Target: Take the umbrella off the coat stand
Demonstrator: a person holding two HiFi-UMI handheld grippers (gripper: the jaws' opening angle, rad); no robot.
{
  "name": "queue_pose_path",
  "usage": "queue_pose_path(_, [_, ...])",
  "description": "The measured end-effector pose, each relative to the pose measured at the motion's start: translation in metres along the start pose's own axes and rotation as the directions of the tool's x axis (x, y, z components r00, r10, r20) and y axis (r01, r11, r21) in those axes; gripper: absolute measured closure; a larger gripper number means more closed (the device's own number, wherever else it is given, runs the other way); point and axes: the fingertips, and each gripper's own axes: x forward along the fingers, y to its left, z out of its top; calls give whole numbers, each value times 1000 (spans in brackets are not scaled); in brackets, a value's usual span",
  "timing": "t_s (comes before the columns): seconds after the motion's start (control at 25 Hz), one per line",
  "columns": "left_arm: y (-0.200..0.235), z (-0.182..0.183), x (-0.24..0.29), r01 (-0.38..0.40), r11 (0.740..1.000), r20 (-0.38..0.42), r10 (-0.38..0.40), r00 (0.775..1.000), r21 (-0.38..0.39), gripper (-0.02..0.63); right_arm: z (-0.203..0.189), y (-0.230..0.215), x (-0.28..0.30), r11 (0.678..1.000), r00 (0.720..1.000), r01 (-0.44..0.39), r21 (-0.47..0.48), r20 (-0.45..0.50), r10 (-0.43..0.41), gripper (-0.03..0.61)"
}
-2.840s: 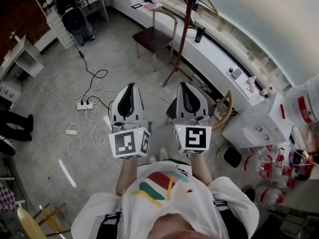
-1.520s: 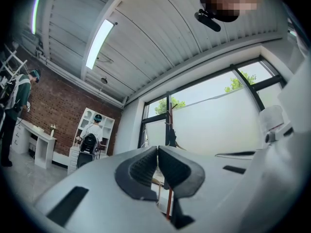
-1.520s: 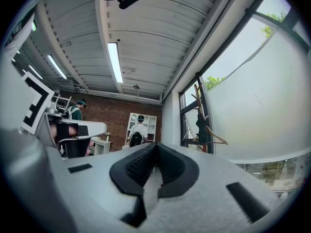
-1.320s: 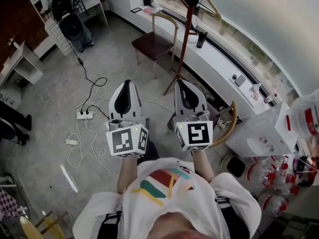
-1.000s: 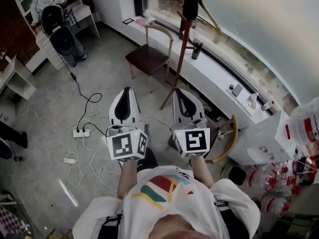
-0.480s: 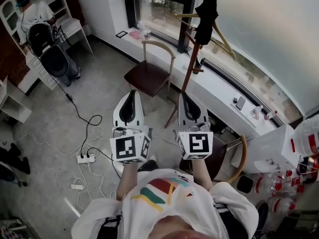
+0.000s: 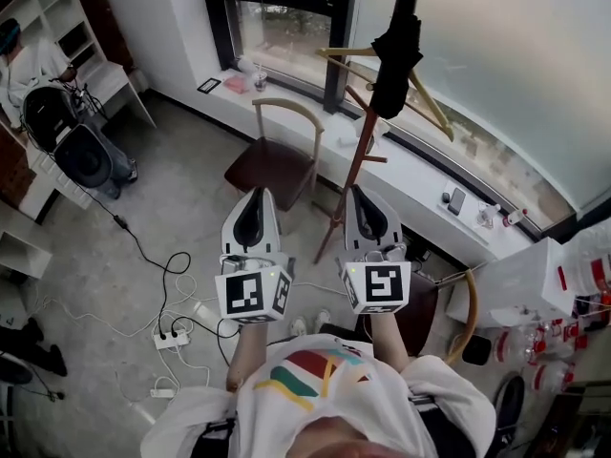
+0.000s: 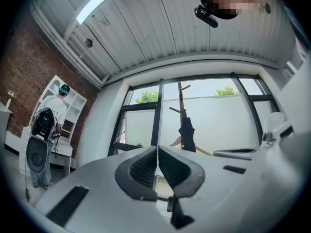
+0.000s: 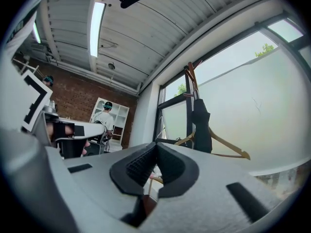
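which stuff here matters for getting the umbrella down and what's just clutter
For the job: black umbrella, hanging on the coat stand; left gripper and right gripper, both with jaws shut and empty.
Just lying about: wooden chair, clothes hanger on the stand, power strip on the floor.

A black fabric umbrella [image 7: 395, 60], folded shut and bundled slim, hangs upright high on a thin reddish-brown wooden coat stand [image 7: 355, 165], lying against the upper part of its pole. The coat stand rises on splayed legs at the far side of the room, right of centre, close before the window [image 7: 286, 36].
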Motion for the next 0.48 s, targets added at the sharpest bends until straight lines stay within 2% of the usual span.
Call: queue_pose_path(0.48, [-40,-15,62,53,999,-24,-54,998,-11,604,-5,-46,30,999,1000,19,-27,-1,-19,578])
